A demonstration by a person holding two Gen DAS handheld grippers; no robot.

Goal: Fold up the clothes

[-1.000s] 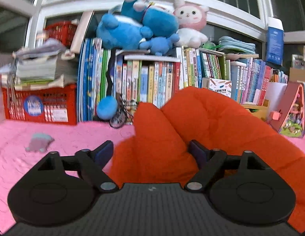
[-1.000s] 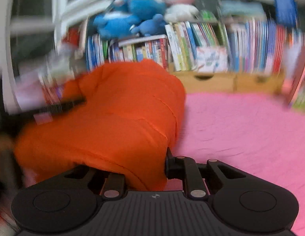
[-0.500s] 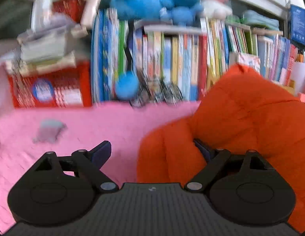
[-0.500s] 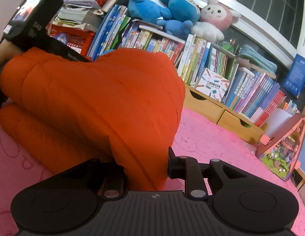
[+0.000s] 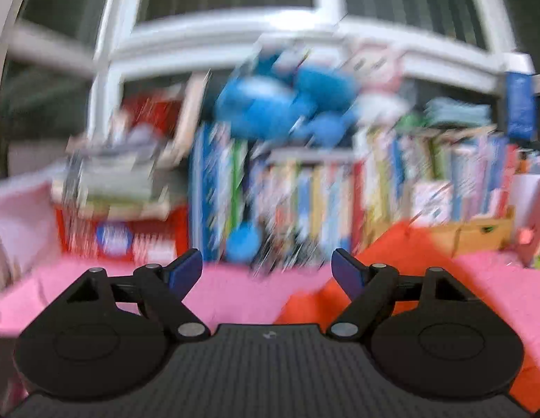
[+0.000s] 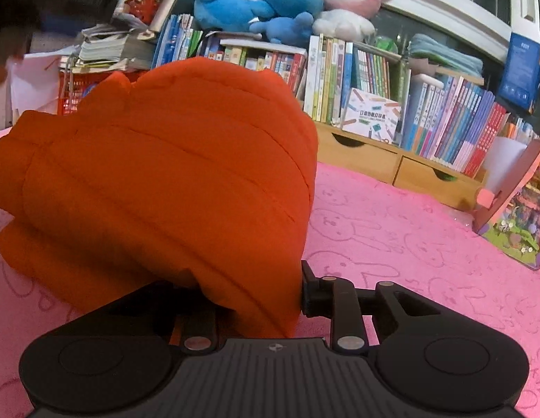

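The right gripper (image 6: 256, 299) has a fold of the orange quilted jacket (image 6: 172, 174) between its jaws; its right finger (image 6: 310, 292) lies against the cloth's edge, and the left finger is buried under the fabric, so I cannot be sure how firmly the pads bear on it. These jaws have just been opening a little, with the jacket between them. The jacket lies bunched in thick layers on the pink bunny-print cover (image 6: 409, 244), bulging up in front of this gripper and spreading toward the cover's left edge.

The left gripper (image 5: 266, 271) is released, its blue-padded fingers (image 5: 186, 268) spread wide with nothing between them; its jaws have just been narrowing slightly. Its view is heavily blurred. The jacket shows there as an orange mass low on the right, behind the right finger, on the same pink cover.

Along the far edge of the cover runs a row of books (image 6: 444, 129) above wooden drawers (image 6: 392, 163). Blue plush toys (image 6: 256, 3) and a pink-and-white plush rabbit (image 6: 350, 3) sit on top of the books. A red basket (image 6: 74, 94) piled with papers stands at the far left corner, and a small toy house (image 6: 521, 216) rests near the right edge.
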